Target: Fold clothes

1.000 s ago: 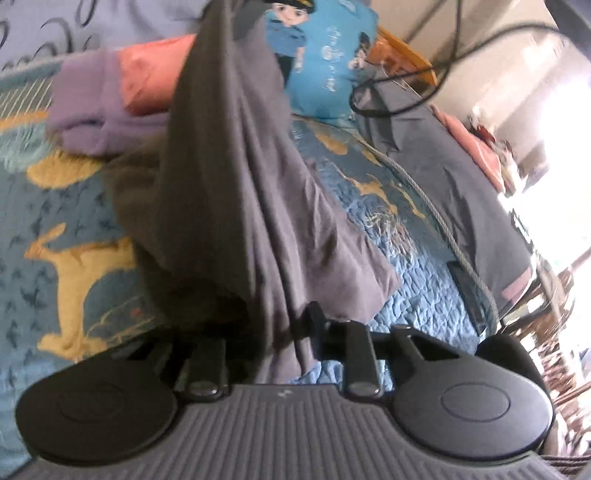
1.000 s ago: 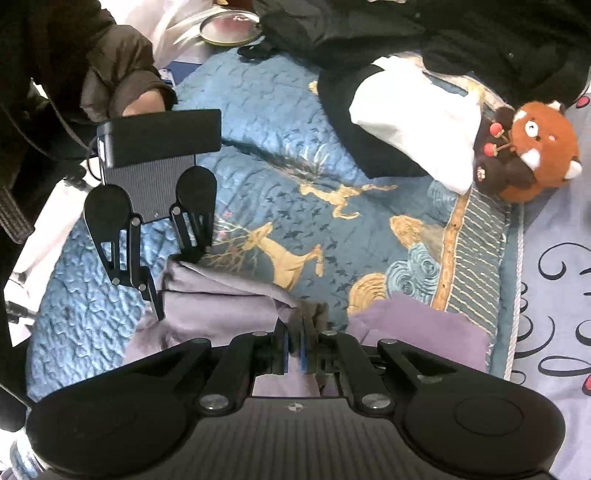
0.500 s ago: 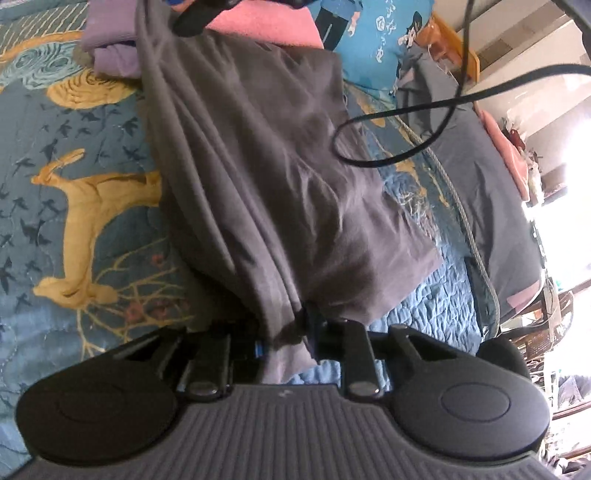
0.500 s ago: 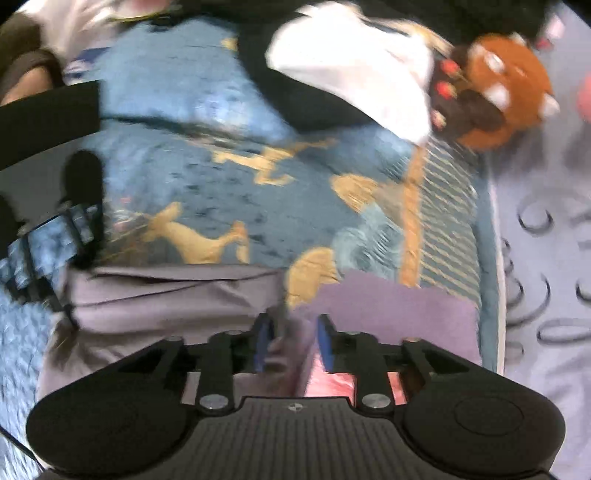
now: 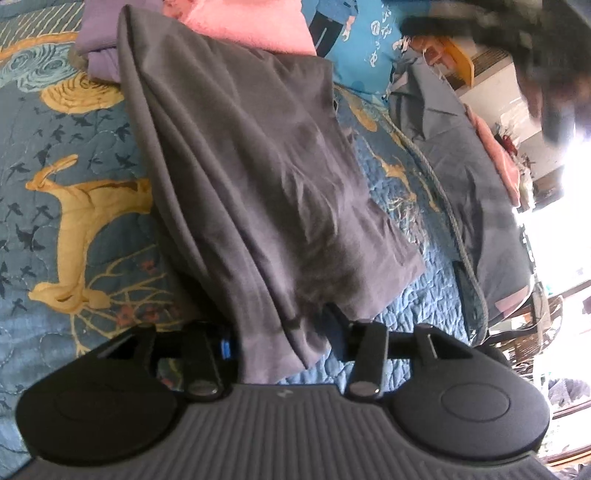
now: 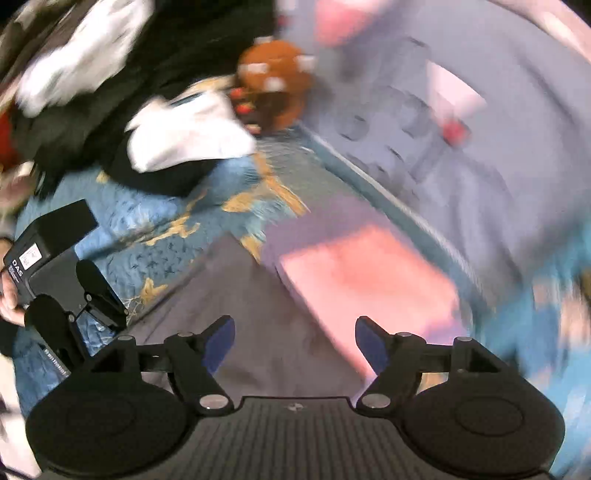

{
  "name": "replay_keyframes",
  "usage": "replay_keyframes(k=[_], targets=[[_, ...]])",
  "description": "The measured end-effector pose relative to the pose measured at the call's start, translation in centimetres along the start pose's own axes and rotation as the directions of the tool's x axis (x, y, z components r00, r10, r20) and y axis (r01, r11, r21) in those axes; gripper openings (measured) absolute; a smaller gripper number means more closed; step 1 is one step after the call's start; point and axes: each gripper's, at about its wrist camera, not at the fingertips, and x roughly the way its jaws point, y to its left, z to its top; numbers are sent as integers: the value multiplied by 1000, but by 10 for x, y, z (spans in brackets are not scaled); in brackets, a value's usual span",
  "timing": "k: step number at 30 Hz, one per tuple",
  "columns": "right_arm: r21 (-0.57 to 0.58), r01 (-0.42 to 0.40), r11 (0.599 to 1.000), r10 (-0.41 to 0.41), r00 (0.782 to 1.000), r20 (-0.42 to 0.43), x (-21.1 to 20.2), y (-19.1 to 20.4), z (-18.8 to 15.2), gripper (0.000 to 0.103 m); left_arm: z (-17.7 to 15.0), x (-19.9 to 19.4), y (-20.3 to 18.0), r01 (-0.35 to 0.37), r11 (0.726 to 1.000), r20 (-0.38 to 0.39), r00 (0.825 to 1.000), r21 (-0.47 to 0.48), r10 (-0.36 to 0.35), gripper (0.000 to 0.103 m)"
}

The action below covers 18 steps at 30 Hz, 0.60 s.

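Garment (image 5: 251, 177) dropped flat, both grippers just opened

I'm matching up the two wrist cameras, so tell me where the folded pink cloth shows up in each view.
Left wrist view: the pink cloth lies at the top centre, on a purple cloth, its near edge under the grey garment.
Right wrist view: the pink cloth lies right of centre, blurred, beside the grey garment.
Shared landmark: the blue quilt with golden deer under the clothes.
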Motion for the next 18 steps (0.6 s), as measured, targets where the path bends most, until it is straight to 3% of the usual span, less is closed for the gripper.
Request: replay_keyframes(k=[3, 5, 10, 13, 16, 18], targets=[[206, 53, 977, -54, 999, -1, 8, -22, -51, 66, 1, 2, -5, -12, 1000, -3, 1000, 4, 13, 51], [284, 47, 958, -61, 997, 43, 19, -28, -73, 60, 2, 5, -8, -15, 1000, -4, 1000, 1, 15, 51], [260, 22, 965, -70, 982, 178, 45, -24, -86, 58, -1, 9, -11, -18, 1000, -7, 1000, 17, 19, 53], [250, 41, 967, -92, 976, 195, 61, -28, -78, 59, 4, 10, -14, -18, 999, -10, 1000, 30, 18, 55], [251, 7, 968, -62, 976, 211, 71, -36, -73, 57, 6, 11, -16, -15, 999, -13, 1000, 41, 15, 57], [253, -1, 968, -54, 976, 210, 73, -37, -73, 42, 6, 11, -17, -12, 999, -14, 1000, 47, 13, 57]])
